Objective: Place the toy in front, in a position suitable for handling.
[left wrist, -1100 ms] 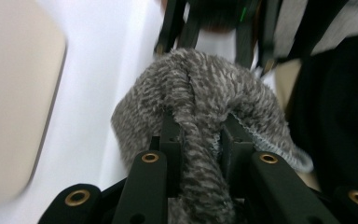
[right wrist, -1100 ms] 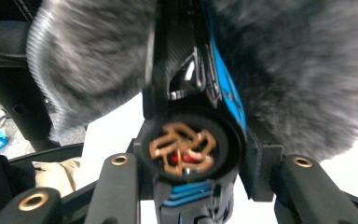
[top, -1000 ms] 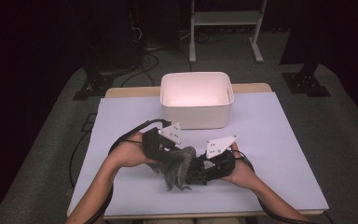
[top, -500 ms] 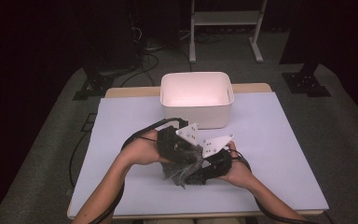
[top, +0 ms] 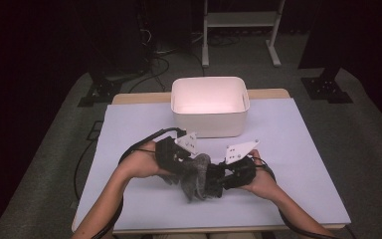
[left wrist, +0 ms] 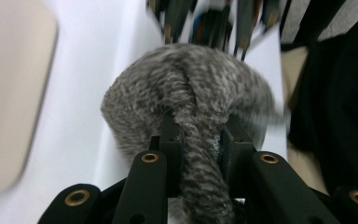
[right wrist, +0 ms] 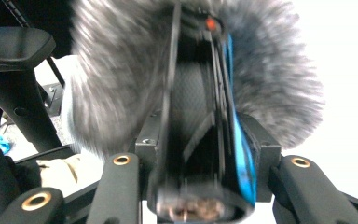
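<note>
The left gripper (top: 181, 160) has closed in on the right gripper (top: 229, 174) since a second ago; both now meet over the table's (top: 298, 149) near edge. The left jaws pinch a fold of the grey fuzzy sock (left wrist: 186, 93). The right jaws sit inside the sock (right wrist: 121, 70), spreading its opening. The white bin (top: 210, 105) waits empty at the far edge. Folding appears midway.

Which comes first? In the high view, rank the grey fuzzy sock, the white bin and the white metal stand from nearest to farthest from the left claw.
1. Grey fuzzy sock: clamped in the left claw, at the near middle of the table.
2. White bin: behind the claw, at the table's far edge.
3. White metal stand: on the floor beyond the table.
</note>
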A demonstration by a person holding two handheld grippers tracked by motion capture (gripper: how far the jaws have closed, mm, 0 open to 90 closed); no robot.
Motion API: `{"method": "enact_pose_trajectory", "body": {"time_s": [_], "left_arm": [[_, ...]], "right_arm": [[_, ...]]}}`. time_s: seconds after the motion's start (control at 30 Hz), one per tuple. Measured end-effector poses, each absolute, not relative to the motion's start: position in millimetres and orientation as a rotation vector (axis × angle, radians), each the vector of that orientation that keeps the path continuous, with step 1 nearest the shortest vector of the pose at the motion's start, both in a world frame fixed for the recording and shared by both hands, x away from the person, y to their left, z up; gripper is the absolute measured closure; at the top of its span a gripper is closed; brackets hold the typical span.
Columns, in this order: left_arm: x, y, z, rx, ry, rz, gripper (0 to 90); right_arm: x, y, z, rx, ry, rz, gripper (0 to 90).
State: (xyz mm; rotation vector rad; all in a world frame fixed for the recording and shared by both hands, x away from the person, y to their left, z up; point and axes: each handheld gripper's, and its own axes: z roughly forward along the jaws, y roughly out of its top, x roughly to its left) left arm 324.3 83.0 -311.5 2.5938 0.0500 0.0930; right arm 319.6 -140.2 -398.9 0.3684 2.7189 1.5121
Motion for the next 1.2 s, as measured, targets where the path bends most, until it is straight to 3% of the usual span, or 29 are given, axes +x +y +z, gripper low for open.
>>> {"method": "enact_pose_trajectory", "body": {"time_s": [0.4,0.77,1.2], "left_arm": [[322.8,61.7,-298.1,2.530,-0.026,0.087,74.5],[313.6,42.9,-277.1,2.552,-0.111,0.125,74.4],[327.4,66.8,-300.4,2.598,0.015,0.141,74.4]], "right_arm": [[318.1,-148.9,-395.2,0.391,2.711,1.475,57.3],[317.8,-119.6,-395.4,0.346,2.700,1.477,57.3],[320.9,-151.1,-390.0,0.428,2.718,1.407,57.5]]}}
